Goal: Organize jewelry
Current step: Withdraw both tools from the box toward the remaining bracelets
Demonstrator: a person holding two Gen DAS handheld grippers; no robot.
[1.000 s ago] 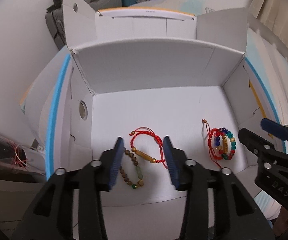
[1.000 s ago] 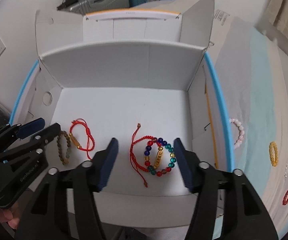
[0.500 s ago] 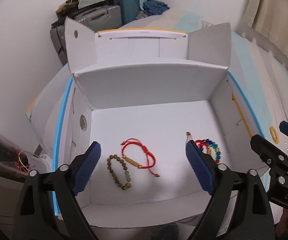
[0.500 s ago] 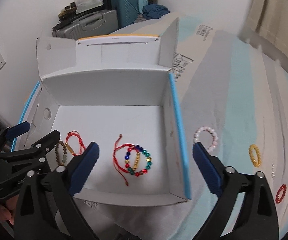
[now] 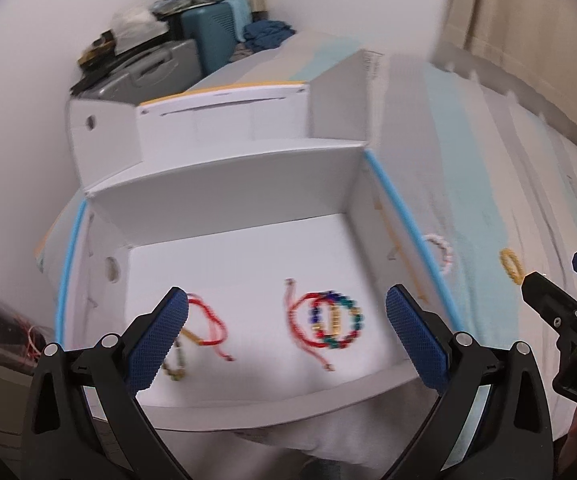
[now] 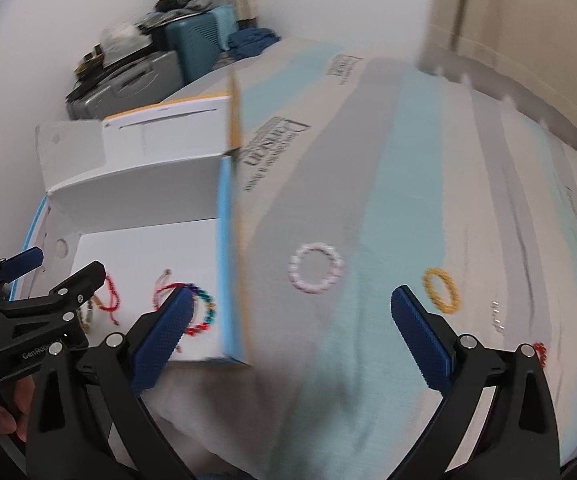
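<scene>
Jaws wider than before; bracelets (image 5: 330, 320) released

Soft, even indoor light fills both wrist views, with only faint shadows inside the white box (image 5: 224, 184). Motion blur smears the bedspread (image 6: 388, 208) and beaded bracelets (image 5: 334, 320). Fisheye curvature bends straight edges; dark vignetting rings all 4 corners.

Ahead of the fingers a bed (image 6: 388, 208) spreads out under a sheet striped grey and pale blue. Beyond it, to the left, a plain white wall (image 5: 28, 60) rises behind stacked luggage: a grey suitcase (image 5: 144, 68), a teal suitcase (image 5: 216, 28) and folded blue clothes (image 5: 268, 34). Beige curtains (image 5: 528, 40) hang far right.
</scene>
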